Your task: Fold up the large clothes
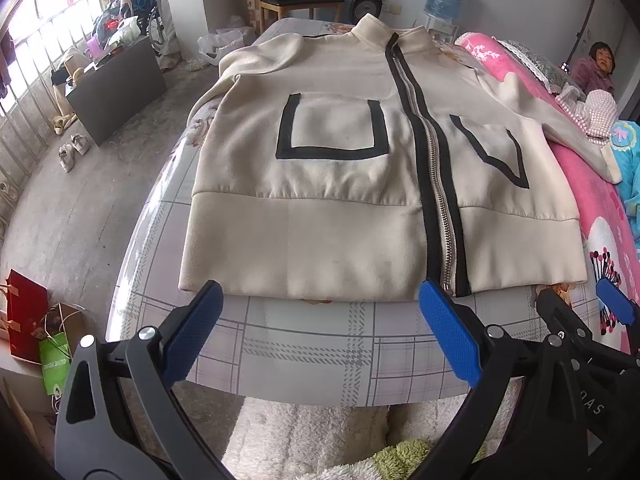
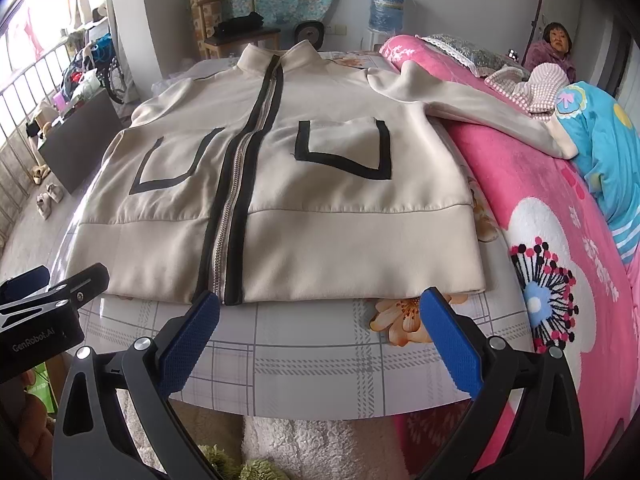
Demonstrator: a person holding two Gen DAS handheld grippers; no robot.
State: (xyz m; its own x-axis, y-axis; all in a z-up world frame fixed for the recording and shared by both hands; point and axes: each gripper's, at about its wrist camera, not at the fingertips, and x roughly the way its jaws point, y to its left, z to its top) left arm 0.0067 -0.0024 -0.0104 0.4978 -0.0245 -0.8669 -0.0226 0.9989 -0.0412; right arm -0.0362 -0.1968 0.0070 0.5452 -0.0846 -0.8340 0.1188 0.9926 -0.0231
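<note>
A cream zip-up jacket [image 1: 332, 200] [image 2: 320, 208] with black zipper trim and black-outlined pockets lies flat, front up, on a bed with a checked cover [image 1: 312, 344] [image 2: 312, 356]. Its collar points away from me. One sleeve [image 2: 480, 108] drapes onto the pink blanket at the right. My left gripper [image 1: 320, 312] hovers open just short of the hem, left of the zipper. My right gripper [image 2: 320, 320] stands open before the hem, right of the zipper. Nothing is between either pair of blue pads.
A pink flowered blanket [image 2: 560, 264] and a blue garment [image 2: 608, 152] pile up along the right. A person [image 2: 554, 52] sits at the far right. Left of the bed are the bare floor [image 1: 72, 208], shoes [image 1: 74, 150], a dark cabinet [image 1: 116, 88] and bags [image 1: 36, 328].
</note>
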